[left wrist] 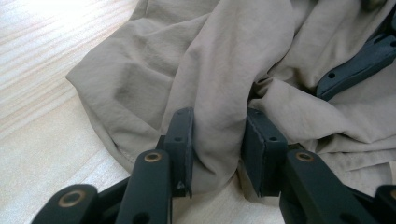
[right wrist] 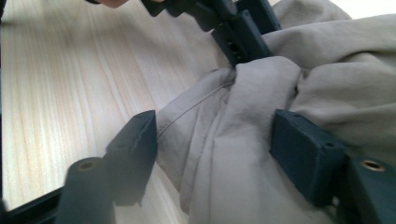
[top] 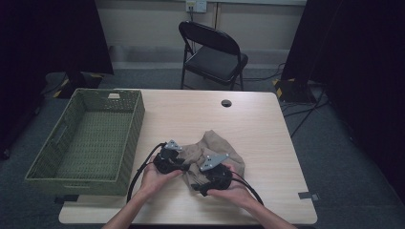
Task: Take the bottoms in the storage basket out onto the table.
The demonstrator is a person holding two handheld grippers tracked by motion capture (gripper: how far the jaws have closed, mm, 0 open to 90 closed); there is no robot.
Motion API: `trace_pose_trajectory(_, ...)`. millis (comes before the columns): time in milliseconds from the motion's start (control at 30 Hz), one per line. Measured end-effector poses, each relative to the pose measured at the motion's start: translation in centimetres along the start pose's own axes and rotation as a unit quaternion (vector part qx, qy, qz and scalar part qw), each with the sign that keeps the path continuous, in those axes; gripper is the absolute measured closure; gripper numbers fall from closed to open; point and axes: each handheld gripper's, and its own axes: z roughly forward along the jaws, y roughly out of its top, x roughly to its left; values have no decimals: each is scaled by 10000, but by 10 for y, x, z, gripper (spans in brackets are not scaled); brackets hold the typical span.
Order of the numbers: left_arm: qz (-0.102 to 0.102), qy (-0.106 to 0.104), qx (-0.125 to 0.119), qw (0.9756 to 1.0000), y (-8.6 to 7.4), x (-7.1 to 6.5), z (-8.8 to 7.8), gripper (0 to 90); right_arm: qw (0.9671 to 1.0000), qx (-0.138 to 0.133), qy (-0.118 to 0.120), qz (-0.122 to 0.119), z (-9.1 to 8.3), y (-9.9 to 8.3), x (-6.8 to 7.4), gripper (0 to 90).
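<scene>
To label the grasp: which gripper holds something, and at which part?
The left gripper pinches a raised fold of the beige cloth near its edge. The right gripper straddles another fold, open.

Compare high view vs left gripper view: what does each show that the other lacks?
High view: the green woven basket at the table's left, a black folding chair behind, both hands and the right gripper. Left gripper view: a fold of the beige garment bunched between the left gripper fingers, pads pressing on it. Both: garment, wooden table.
</scene>
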Motion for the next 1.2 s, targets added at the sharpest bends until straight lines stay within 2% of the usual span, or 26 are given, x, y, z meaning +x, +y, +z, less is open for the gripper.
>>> trace_pose_trajectory(67, -14, 19, -25, 10000, 0, 0, 0, 644, 10000, -32, 57, -43, 1, -2, 2, 227)
trace_pose_trajectory(167, -13, 31, -12, 10000, 0, 1, 0, 630, 9996, 23, -40, -270, 5, -4, 6, 211)
trace_pose_trajectory(233, -16, 17, -19, 10000, 0, 2, 0, 622, 9994, 28, -59, -337, 6, -6, 7, 210)
trace_pose_trajectory(300, -20, 19, -9, 10000, 0, 2, -1, 620, 9991, 42, -130, -391, 8, -7, 8, 238)
trace_pose_trajectory(333, -5, 9, 6, 10000, 0, 2, -2, 619, 9988, 38, -216, -434, 8, -8, 9, 280)
trace_pose_trajectory(400, 89, 119, -56, 9999, 0, 0, -2, 604, 9974, 50, -436, -570, 8, -9, 9, 388)
trace_pose_trajectory(467, 111, 112, -43, 9999, 1, -1, -4, 602, 9978, -18, -484, -454, 7, -10, 7, 477)
trace_pose_trajectory(567, 231, 104, -165, 9995, 4, -1, -10, 585, 9983, -89, -460, -351, 4, -10, 4, 587)
trace_pose_trajectory(633, 208, 80, -307, 9993, 5, -1, -15, 572, 9987, -128, -369, -329, 1, -7, 3, 668)
trace_pose_trajectory(733, 295, 158, -537, 9980, 8, -1, -28, 544, 9990, -246, -277, -253, -6, -3, 0, 740)
trace_pose_trajectory(800, 270, 205, -661, 9972, 7, 1, -36, 539, 9989, -290, -254, -256, -9, -1, -2, 759)
trace_pose_trajectory(833, 241, 227, -729, 9968, 6, 2, -38, 538, 9989, -377, -219, -171, -14, 0, -4, 766)
trace_pose_trajectory(900, 168, 228, -883, 9957, 5, 4, -46, 534, 9984, -493, -225, -148, -21, 3, -8, 775)
trace_pose_trajectory(1033, 67, 284, -960, 9950, 2, 7, -52, 531, 9954, -875, -400, 24, -43, 10, -19, 782)
trace_pose_trajectory(1200, -43, 285, -1042, 9941, 2, 11, -56, 534, 9910, -1229, -505, 156, -65, 21, -27, 786)
